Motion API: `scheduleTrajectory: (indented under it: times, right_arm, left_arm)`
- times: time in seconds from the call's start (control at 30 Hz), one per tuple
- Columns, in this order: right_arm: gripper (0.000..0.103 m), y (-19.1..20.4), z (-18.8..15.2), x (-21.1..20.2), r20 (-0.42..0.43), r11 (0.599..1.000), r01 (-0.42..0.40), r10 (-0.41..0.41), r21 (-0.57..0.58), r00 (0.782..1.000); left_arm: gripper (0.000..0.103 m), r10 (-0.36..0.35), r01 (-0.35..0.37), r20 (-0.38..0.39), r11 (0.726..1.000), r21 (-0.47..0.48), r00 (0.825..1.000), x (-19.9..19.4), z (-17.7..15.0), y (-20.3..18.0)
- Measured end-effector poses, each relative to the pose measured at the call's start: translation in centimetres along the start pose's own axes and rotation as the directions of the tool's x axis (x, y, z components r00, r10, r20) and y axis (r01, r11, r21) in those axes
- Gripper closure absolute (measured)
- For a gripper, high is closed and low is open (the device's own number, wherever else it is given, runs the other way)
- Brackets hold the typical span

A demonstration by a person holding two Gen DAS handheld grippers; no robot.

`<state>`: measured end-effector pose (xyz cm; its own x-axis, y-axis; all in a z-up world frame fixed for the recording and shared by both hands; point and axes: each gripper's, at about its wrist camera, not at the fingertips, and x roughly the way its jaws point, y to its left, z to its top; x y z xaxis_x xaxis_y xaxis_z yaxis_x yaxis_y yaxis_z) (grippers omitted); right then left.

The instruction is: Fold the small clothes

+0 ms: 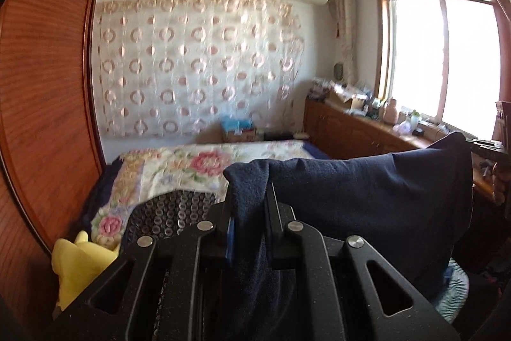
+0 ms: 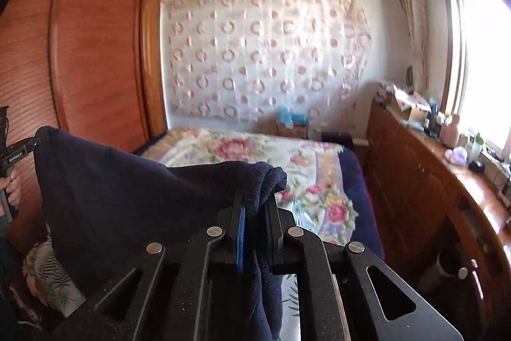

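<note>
We see both grippers, left gripper [image 1: 249, 197] and right gripper [image 2: 255, 200], fingers clamped on navy garment [image 1: 367, 197] above floral bed [image 2: 255, 149]; wooden wardrobe [image 2: 95, 53] beside.

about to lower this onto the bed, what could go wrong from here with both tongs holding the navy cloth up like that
1. Each grip is small: the left tongs and the right tongs pinch only a bunched corner of the dark navy fleece garment, so a corner may slip out.
2. The garment sags between the grips and could land creased on the floral quilted bedspread.
3. The black perforated basket sits low beside the left tongs; the hanging fabric might snag on it.
</note>
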<state>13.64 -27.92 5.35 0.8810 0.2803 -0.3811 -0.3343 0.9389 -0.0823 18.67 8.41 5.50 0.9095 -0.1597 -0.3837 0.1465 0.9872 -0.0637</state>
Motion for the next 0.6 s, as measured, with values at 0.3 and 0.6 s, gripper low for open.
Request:
scheduleTrajectory:
  times: [0.3, 0.6]
  right_arm:
    - [0.093, 1.5, 0.9, 13.1, -0.169, 0.998, 0.059, -0.054, 0.025, 0.984]
    - [0.093, 0.9, 2.5, 15.6, -0.214, 0.990, 0.100, -0.077, 0.096, 0.974]
  left_arm:
    - [0.088, 0.072, -0.062, -0.133, 0.995, 0.077, 0.989, 9.1, -2.0, -0.7]
    - [0.073, 0.092, -0.069, -0.180, 0.989, 0.128, 0.979, 11.2, -1.6, -1.0]
